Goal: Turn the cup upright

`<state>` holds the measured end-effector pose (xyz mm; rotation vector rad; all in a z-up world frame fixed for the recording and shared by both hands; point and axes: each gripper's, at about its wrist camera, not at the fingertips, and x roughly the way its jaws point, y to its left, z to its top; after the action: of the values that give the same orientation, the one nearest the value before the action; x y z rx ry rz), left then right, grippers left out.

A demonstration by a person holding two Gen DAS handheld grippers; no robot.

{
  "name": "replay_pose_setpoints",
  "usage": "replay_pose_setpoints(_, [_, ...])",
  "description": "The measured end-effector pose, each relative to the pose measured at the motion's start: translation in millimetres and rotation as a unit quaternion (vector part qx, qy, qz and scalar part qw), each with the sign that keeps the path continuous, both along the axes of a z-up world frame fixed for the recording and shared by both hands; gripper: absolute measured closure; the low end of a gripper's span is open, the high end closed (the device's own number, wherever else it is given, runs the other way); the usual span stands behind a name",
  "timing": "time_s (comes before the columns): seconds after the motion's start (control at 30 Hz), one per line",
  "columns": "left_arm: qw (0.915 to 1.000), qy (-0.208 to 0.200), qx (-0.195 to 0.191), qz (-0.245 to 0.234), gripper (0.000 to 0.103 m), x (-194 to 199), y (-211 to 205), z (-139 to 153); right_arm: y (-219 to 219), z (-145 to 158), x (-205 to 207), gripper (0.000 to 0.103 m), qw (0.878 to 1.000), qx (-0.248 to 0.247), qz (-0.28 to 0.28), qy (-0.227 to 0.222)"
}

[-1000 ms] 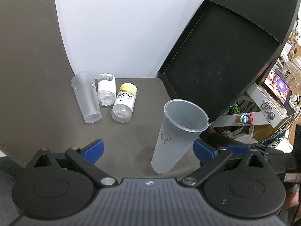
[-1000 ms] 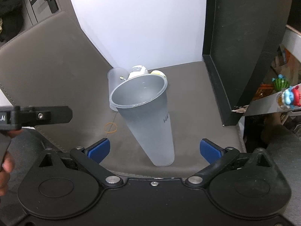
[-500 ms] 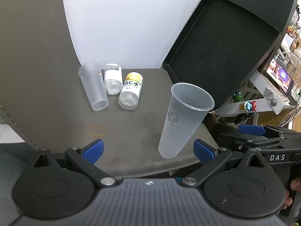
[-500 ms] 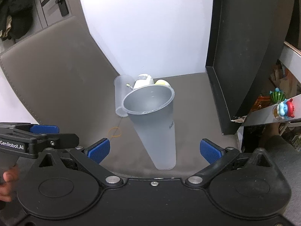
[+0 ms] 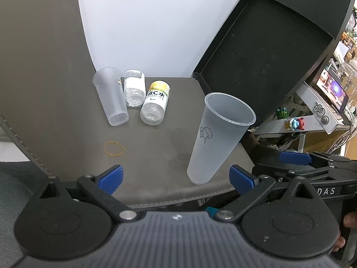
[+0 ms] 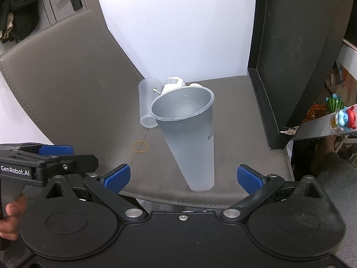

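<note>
Frosted plastic, the cup (image 5: 219, 137) stands mouth-up near the front edge of the grey seat (image 5: 67, 67), and over the last second both the left gripper (image 5: 176, 177) and right gripper (image 6: 181, 177) have drawn back, jaws wide and empty, so the flip looks done. Behind it the second cup (image 5: 111, 96) and two bottles (image 5: 145, 99) lie at the back edge, largely hidden in the right wrist view.
</note>
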<state>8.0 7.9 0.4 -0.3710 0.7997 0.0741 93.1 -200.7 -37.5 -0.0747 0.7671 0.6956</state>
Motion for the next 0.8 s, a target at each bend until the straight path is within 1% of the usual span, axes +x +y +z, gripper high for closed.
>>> replay_pose_setpoints(0.2, [1.0, 0.0, -0.001, -0.001, 0.002, 0.3, 0.7, -0.7, -0.4, -1.0, 1.7, 0.0, 1.0, -0.004, -0.005, 0.004])
replay_pose_setpoints(0.33, [1.0, 0.001, -0.003, 0.003, 0.002, -0.1, 1.4, -1.2, -1.5, -0.1, 2.2, 0.0, 1.0, 0.003, -0.004, 0.016])
replay_pose_setpoints(0.8, [1.0, 0.004, -0.003, 0.001, 0.002, 0.6, 1.7, -1.9, -1.1, 0.4, 3.2, 0.0, 1.0, 0.0, -0.004, 0.016])
